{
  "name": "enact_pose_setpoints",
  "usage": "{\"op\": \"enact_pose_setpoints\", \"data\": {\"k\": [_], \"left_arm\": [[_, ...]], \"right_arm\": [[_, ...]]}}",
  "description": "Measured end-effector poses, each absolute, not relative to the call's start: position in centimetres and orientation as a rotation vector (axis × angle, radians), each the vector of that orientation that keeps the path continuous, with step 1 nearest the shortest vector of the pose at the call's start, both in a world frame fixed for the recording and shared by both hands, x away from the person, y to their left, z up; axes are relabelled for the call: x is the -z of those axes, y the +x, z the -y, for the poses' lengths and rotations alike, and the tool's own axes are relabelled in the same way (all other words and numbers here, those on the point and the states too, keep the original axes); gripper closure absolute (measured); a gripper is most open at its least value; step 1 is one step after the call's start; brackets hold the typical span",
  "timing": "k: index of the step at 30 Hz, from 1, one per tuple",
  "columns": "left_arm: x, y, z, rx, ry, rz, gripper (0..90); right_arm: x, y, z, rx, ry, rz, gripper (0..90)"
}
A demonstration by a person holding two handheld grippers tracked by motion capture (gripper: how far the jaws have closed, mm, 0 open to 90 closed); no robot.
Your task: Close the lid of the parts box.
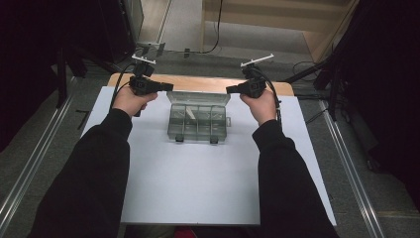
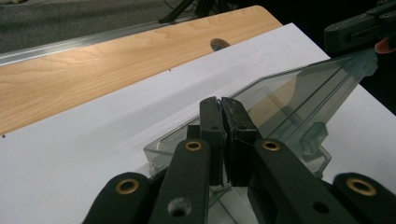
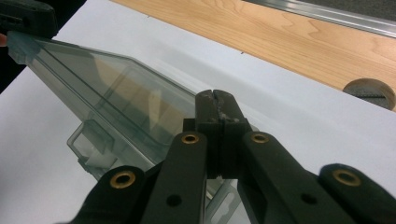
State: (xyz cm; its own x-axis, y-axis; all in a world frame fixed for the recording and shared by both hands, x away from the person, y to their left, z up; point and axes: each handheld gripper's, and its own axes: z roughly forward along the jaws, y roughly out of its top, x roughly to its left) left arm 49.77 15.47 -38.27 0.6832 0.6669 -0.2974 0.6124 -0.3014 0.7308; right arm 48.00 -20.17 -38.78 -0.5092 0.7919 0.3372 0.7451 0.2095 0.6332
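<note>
Evidently the clear plastic compartment box (image 1: pixel 198 121) is a light, stiff, slick thing with thin walls and a hinged lid (image 1: pixel 199 97) that could crack or flex if squeezed hard; it sits on the white sheet (image 1: pixel 198 183) at the far middle of the table, lid raised toward the far side. Its best holds look like the lid's side edges or the two latches (image 1: pixel 214 140) on the near wall. The left gripper (image 1: pixel 168 87) hangs at the lid's left end and the right gripper (image 1: pixel 231 89) at its right end. Both gripper views show the jaws pressed together, apparently with nothing between them, the lid lying just beyond their tips; whether they touch it cannot be told
</note>
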Motion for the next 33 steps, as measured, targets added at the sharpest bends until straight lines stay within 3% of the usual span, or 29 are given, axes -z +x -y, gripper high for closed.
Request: {"op": "enact_pose_setpoints", "data": {"k": [33], "left_arm": [[40.1, 46.3, -14.8, -0.036, 2.039, -0.936, 87.1]], "right_arm": [[39.9, 43.9, 18.5, -1.194, 1.440, -2.488, 90.0]]}}
